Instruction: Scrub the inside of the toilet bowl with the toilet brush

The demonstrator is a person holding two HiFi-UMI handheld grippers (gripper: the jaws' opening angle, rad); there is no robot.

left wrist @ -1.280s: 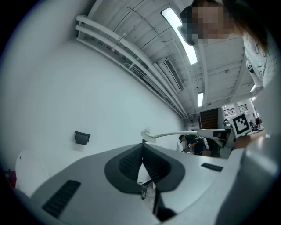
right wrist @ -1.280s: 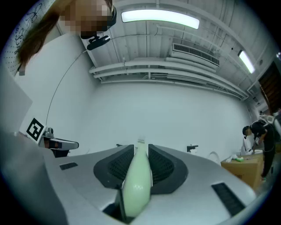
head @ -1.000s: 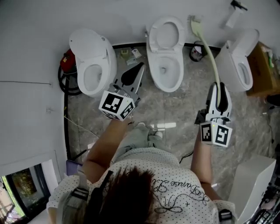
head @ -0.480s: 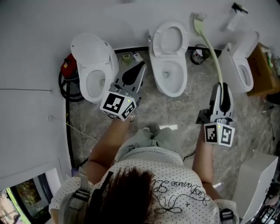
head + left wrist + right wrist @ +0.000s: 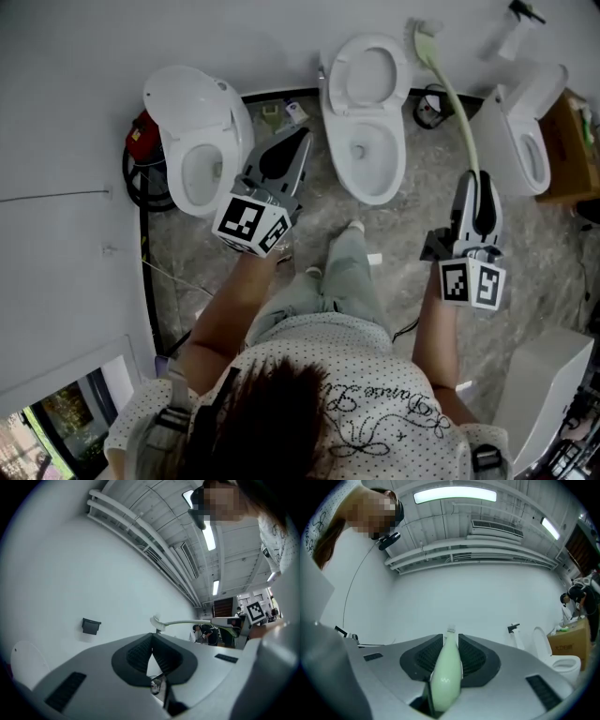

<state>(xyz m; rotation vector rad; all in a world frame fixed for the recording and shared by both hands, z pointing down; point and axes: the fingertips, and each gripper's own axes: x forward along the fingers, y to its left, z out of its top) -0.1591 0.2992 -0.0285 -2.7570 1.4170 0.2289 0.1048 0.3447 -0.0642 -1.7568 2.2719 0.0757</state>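
The right tongs (image 5: 472, 183) are clamped on the grip end of the brush (image 5: 456, 114), and the right gripper view shows the pale green handle (image 5: 446, 677) pinched between both pads. From there the brush runs straight out along the tongs. In the head view its long axis leads away from the person and slants a little left, with the head end farthest off. The bristle head (image 5: 424, 41) points at the white wall (image 5: 84, 56) and shows just right of the raised lid of the middle toilet (image 5: 380, 192). The brush is outside the bowl, held in the air, well apart from the water. In the right gripper view the bristle tip (image 5: 450, 630) stands up against the wall.

The left tongs (image 5: 298, 146) are closed on nothing; in the left gripper view their tips (image 5: 152, 638) meet with no thing between them. They point forward and slightly right, over the floor (image 5: 309, 220) between the left toilet (image 5: 225, 178) and the middle one. In that same view the brush (image 5: 187, 622) lies level, head to the left, with the right tongs at its far end.

A right toilet (image 5: 514, 164) stands beyond the right tongs, with a box (image 5: 562, 150) next to it. A black hose (image 5: 136, 183) coils beside the left toilet. The person's leg (image 5: 347, 267) reaches toward the middle toilet
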